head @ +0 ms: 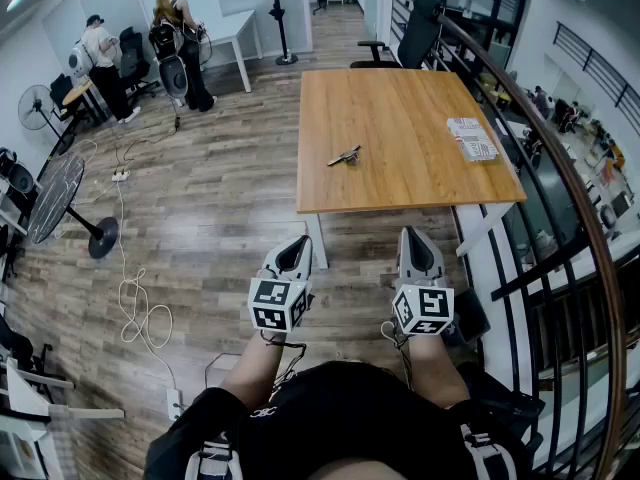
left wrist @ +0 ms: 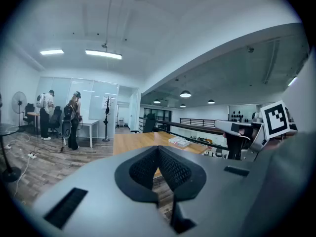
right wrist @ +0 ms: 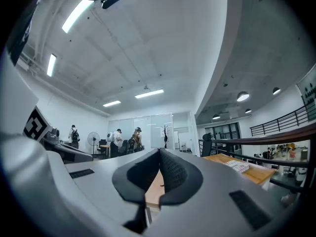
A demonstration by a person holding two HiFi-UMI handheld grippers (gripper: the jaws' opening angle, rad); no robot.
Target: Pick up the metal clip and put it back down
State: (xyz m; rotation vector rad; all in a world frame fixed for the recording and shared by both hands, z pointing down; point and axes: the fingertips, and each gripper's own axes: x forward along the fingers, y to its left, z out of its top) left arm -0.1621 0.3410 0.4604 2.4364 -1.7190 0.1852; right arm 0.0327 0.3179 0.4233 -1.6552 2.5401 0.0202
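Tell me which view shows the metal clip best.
Head view: the metal clip lies in full sight on the wooden table, seen from above. Both gripper views catch only a sliver of the table, nearly edge-on; no clip can be made out there.

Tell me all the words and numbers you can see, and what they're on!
No words can be read.
Printed stack on the table: print too small to read.
Cubes on the left gripper and right gripper: square black-and-white patterns, no letters.
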